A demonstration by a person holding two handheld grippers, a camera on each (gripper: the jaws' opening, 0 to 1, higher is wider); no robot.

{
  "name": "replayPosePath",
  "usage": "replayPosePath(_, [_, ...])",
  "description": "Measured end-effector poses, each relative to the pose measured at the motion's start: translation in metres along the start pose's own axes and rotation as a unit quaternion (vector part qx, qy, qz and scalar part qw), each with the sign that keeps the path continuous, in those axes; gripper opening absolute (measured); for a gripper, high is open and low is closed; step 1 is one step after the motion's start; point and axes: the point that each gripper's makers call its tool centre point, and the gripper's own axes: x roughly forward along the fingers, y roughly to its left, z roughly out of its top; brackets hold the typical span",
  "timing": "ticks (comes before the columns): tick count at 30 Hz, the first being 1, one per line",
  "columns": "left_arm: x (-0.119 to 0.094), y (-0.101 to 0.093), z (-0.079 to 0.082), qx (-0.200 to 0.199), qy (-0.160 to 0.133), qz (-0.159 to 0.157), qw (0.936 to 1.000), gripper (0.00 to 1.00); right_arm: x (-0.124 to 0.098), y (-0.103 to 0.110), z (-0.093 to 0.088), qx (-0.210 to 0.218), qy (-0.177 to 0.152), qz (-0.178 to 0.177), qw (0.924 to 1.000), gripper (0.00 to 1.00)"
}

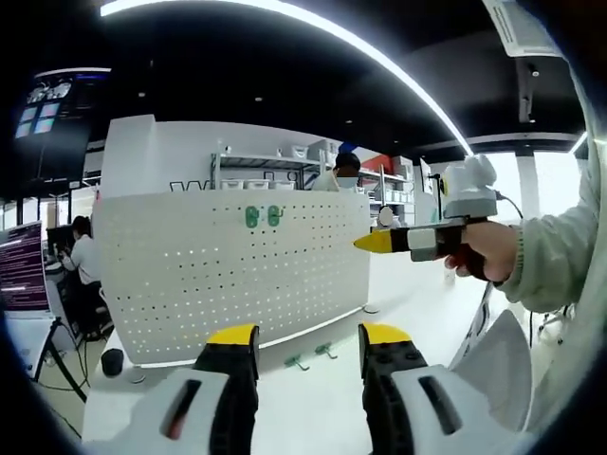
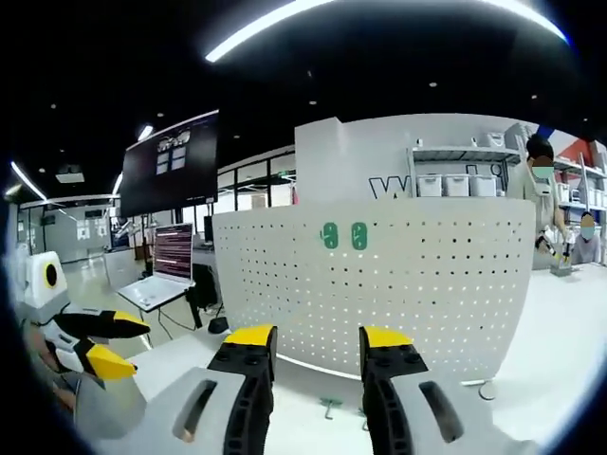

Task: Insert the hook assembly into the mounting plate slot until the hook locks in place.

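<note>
Two green hooks: mounted side by side on the upright white perforated pegboard (image 1: pixel 237 275), at (image 1: pixel 251 217) and (image 1: pixel 273 216)
Two loose green hooks (image 1: pixel 311 356): lay on the white surface (image 1: pixel 313 398) below the board
Left tool (image 1: pixel 308 349): spread, empty
Right tool (image 2: pixel 309 353): spread, empty

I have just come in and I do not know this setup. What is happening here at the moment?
A person holds a gripper in each hand in front of a white pegboard standing on a white table. Two green hooks already hang near the top of the board, and two more green hooks lie on the table at its foot. The left gripper and the right gripper are both open and hold nothing, so no hook has been picked up yet.
</note>
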Motion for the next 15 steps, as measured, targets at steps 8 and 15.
replayPosePath(8, [0.007,-0.009,0.006,0.004,-0.004,-0.015,0.9999,0.44,-0.022,-0.003,0.003,0.009,-0.004,0.000,1.0000,0.33])
replayPosePath(15, [0.012,-0.014,0.004,0.004,0.000,-0.022,0.9997,0.44,-0.039,-0.003,0.006,0.011,-0.004,0.006,0.9999,0.34])
